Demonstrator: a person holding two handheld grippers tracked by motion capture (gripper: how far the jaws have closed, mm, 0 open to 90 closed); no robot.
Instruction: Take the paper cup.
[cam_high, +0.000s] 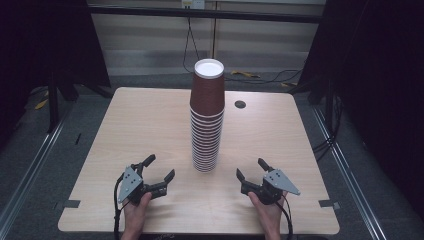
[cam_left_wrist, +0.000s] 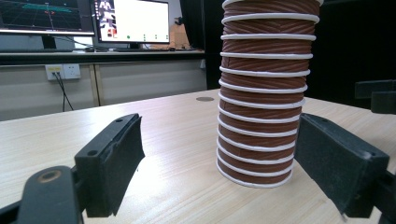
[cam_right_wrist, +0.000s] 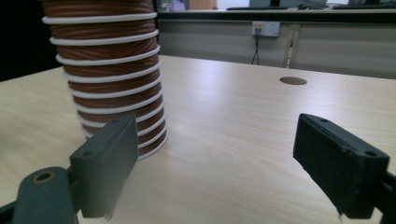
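1. pale wooden worktop (cam_high: 150, 125) in a dim room with dark curtains; one tall stack of cups (cam_high: 206, 117) stands at its middle.
2. nothing looks begun: stack whole and untouched; any unstacking is still ahead.
3. left tongs (cam_high: 160, 167) and right tongs (cam_high: 250, 167) gape empty, flanking its base, apart from it.
4. stack's long axis is vertical, cups upside down, bases up.

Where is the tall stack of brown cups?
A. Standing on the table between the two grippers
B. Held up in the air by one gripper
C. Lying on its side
A: the cup stack stands upright on the table, apart from both grippers' open jaws.
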